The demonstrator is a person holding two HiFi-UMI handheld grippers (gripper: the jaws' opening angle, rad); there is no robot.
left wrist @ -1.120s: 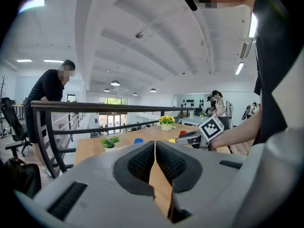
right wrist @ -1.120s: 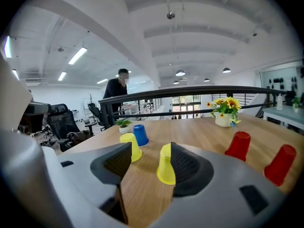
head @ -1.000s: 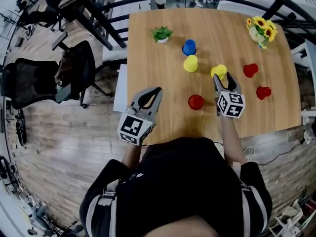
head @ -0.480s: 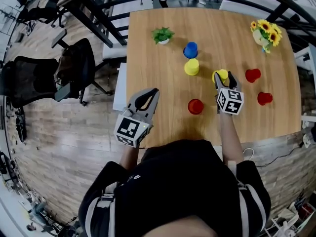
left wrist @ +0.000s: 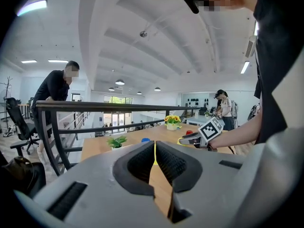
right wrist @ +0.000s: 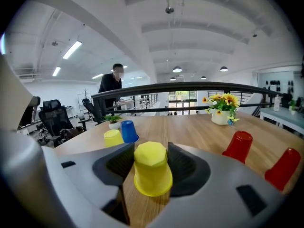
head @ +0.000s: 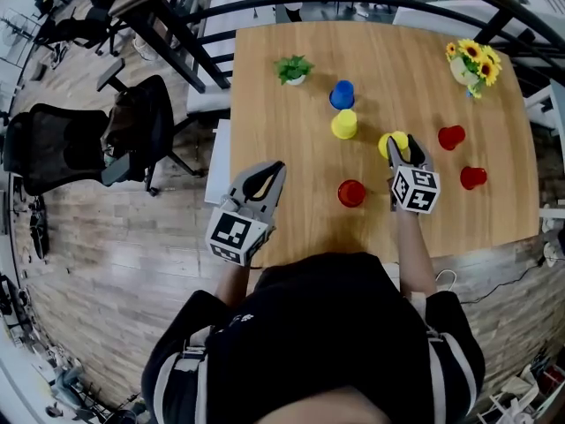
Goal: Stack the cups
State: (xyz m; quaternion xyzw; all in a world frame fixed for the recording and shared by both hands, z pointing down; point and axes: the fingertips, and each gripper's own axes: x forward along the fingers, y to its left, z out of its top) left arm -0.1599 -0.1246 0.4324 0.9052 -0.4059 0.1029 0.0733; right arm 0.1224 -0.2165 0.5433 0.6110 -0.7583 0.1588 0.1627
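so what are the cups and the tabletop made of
Yellow cup: looks like plastic, opaque and smooth, with a soft sheen and a faceted moulded base.
Red cup and blue cup: probably the same plastic, going by their even colour and slight gloss.
Tabletop: wood or wood-look laminate with a matte finish and long grain lines. The look doesn't settle which.

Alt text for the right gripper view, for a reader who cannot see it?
An upturned yellow cup stands on the wooden table between the jaws of the right gripper, which flank it closely. Behind it are a second yellow cup, a blue cup, two red cups and a pot of sunflowers.
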